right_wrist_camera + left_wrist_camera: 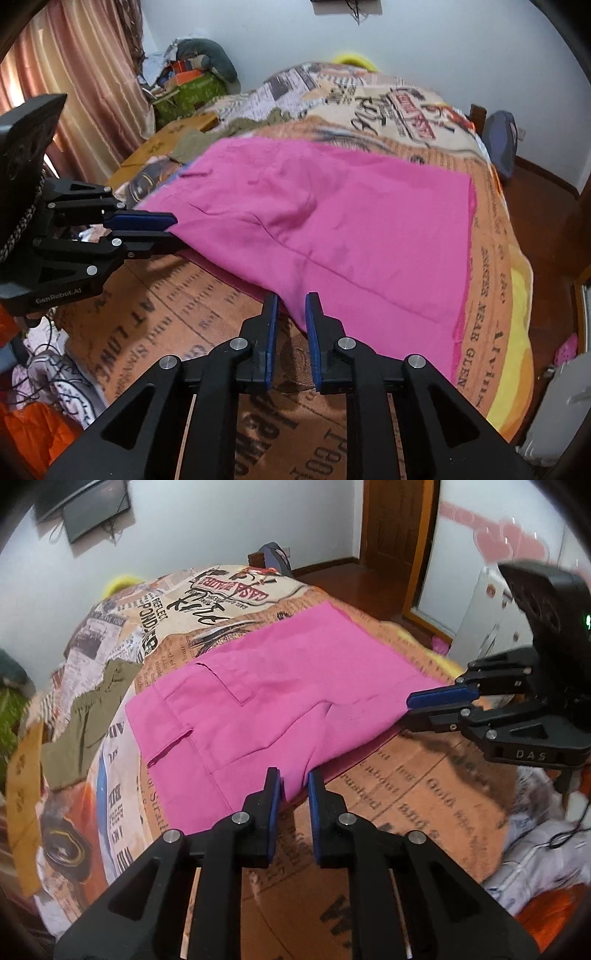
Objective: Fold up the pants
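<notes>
Left gripper: black two-finger claw with blue pads, nearest the left wrist camera; fingers a narrow gap apart, pinching the near edge of the pink fabric pants between the pads.
Right gripper: same black and blue build; fingers a narrow gap apart, clamped on the near edge of the pants further along the same side.
Cross view: each gripper shows side-on in the other camera, its jaws closed onto the pink edge.
Pink pants: lying spread over the newspaper-print orange and cream bed cover; near edge lifted slightly at both grip points; pocket flaps visible in the left wrist view.
Olive green garment: crumpled on the cover beyond the pants, just beside them.
Brown wooden door: in the far wall, well apart from the bed.
</notes>
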`<state>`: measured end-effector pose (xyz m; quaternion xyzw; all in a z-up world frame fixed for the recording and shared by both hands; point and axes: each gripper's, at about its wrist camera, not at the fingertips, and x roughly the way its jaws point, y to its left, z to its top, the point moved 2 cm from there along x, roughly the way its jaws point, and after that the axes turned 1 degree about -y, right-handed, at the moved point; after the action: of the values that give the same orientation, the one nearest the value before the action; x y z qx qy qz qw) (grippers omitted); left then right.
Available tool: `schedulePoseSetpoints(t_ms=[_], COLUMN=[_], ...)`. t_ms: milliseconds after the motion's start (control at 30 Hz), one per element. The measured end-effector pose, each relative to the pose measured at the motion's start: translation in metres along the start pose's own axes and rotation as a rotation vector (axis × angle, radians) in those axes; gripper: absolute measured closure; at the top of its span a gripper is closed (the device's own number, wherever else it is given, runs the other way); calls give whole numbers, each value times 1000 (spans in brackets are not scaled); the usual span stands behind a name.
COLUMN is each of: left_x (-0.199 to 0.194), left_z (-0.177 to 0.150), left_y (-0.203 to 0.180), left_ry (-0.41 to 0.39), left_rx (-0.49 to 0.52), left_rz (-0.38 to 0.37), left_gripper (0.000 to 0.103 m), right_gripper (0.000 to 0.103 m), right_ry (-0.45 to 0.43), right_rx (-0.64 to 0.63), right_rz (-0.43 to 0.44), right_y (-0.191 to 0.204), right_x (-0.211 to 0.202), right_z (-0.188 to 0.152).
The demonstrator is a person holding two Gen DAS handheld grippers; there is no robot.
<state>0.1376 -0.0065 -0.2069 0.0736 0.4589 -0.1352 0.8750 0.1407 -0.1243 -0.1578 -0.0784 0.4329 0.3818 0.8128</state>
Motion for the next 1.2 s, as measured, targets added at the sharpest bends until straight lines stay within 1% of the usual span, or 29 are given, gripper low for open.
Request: schedulePoseSetpoints(t_ms=[33, 67, 100, 167, 233, 300, 433, 467, 500, 600, 767, 900, 967, 1067, 1133, 1200], left_x=[-5, -11, -19, -28, -27, -17, 20, 26, 31, 26, 17, 12, 13, 14, 13, 13], left_z=[2, 6, 10, 18, 24, 25, 12, 8, 2, -5, -14, -21, -24, -28, -29, -31], left_y=[2, 4, 6, 10, 11, 13, 18, 21, 25, 39, 54, 58, 65, 76, 78, 77], left_ry=[-10, -24, -44, -77, -85, -64, 30, 45, 50, 38, 32, 29, 25, 29, 29, 28], left_rx=[-19, -36, -51, -66, -78, -92, -117, -117, -122, -170, -197, -185, -212, -251, -261, -257], left_rz=[-15, -32, -52, -57, -59, -54, -44, -28, -15, -48, -53, 2, -13, -18, -21, -7], left_gripper=[90, 90, 90, 90, 90, 90, 90, 90, 90, 90, 90, 90, 90, 90, 90, 90], right_gripper=[82, 75, 71, 70, 70, 70, 70, 70, 70, 71, 71, 71, 73, 73, 73, 72], right_ry=[-21, -39, -63, -93, -94, -73, 38, 46, 34, 38, 60, 72, 78, 95, 105, 110], right_rx=[-1, -1, -3, 0, 21, 42, 71, 87, 106, 124, 196, 241, 243, 238, 246, 261], right_rz=[2, 4, 8, 22, 36, 45, 57, 69, 79, 47, -7, -45, -76, -127, -144, -138], right_y=[1, 2, 4, 8, 10, 12, 10, 7, 2, -13, -46, -66, -73, -83, -91, -97], right_x=[-5, -9, -13, -15, -8, 5, 41, 44, 44, 37, 32, 27, 24, 22, 21, 19], right_z=[4, 7, 11, 18, 22, 23, 11, 8, 5, 2, -16, -28, -33, -38, -41, -44])
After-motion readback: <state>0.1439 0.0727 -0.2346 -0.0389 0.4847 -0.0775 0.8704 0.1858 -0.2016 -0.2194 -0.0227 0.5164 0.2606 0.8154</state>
